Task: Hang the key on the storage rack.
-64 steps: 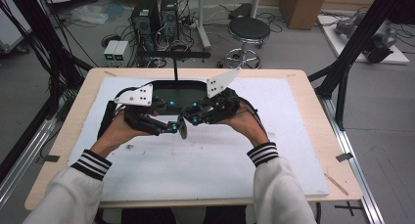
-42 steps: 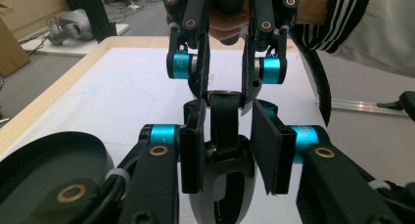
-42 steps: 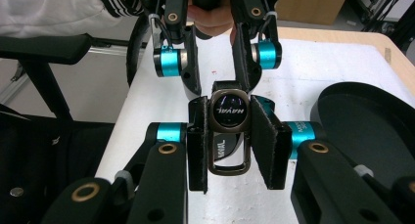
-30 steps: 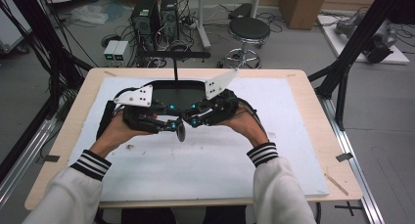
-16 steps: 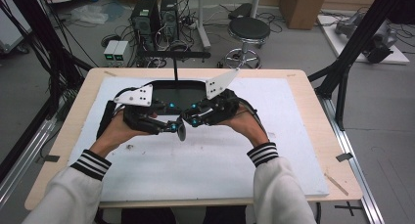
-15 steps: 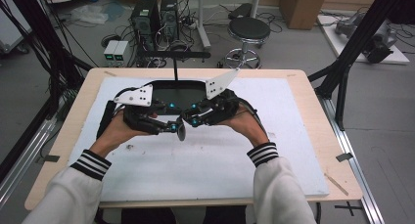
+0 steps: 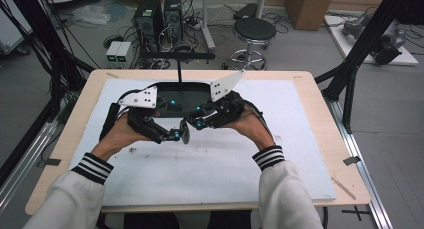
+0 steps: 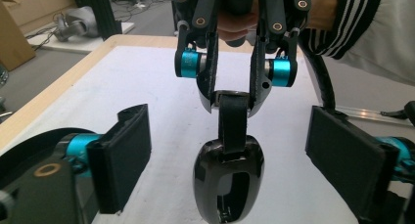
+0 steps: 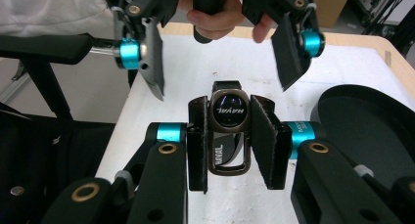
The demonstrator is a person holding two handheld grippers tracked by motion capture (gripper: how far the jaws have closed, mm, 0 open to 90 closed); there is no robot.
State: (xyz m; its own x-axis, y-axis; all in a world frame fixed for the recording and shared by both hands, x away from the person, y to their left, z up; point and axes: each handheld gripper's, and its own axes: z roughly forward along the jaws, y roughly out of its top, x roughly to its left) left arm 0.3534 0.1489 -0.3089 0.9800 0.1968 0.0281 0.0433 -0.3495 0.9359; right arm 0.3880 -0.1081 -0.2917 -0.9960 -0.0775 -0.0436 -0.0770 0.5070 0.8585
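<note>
High view overhead, facing forward-down; gripper views close, facing each other across white mat.

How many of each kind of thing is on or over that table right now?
Hand-held grippers: 2, the left gripper and the right gripper
Small dark metal buckle on a strap: 1, the buckle
Black round tray at the table's far edge: 1, the tray
White mat covering the tabletop: 1, the mat
Total: 5
</note>
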